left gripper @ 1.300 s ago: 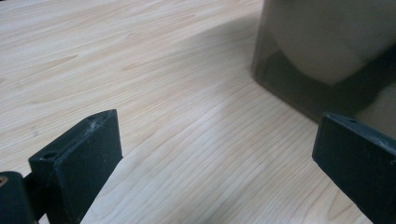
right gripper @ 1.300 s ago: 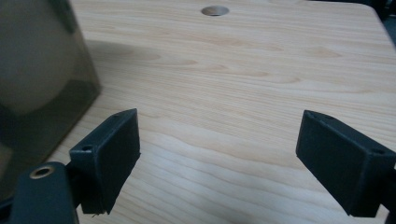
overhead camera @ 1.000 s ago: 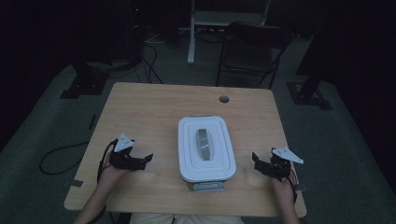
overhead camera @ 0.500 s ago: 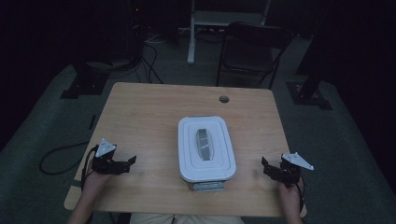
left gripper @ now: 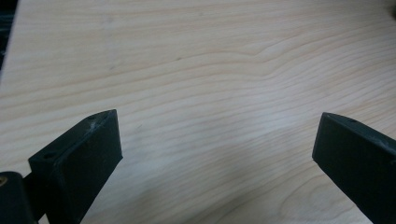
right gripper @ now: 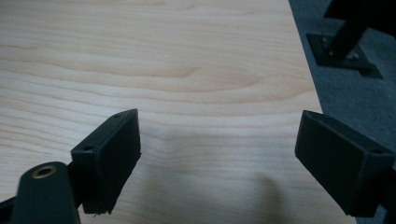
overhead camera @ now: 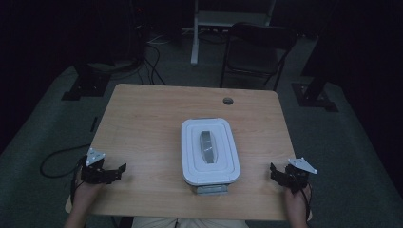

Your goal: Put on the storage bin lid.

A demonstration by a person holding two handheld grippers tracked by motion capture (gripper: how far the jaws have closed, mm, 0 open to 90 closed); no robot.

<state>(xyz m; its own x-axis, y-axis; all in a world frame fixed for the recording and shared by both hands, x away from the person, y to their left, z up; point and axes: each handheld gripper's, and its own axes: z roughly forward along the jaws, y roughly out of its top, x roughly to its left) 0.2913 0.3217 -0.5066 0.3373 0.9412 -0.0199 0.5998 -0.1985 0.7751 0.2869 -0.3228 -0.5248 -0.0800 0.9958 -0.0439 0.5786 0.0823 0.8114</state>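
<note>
Both the left gripper and right gripper are spread, empty; the lidded box seems latched, so careless lifting may tip it.

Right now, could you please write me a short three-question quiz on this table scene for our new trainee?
1. True or false: the lid is on the white container.
2. Which gripper is nearer the container: A) left gripper, B) right gripper, C) both touch it?
3. How do the jaws of both grippers stand, seen in the gripper views?

Key
1. True; a grey handle sits on top of it.
2. B, though neither touches it.
3. Wide apart, holding nothing, with bare wooden table between them.
</note>
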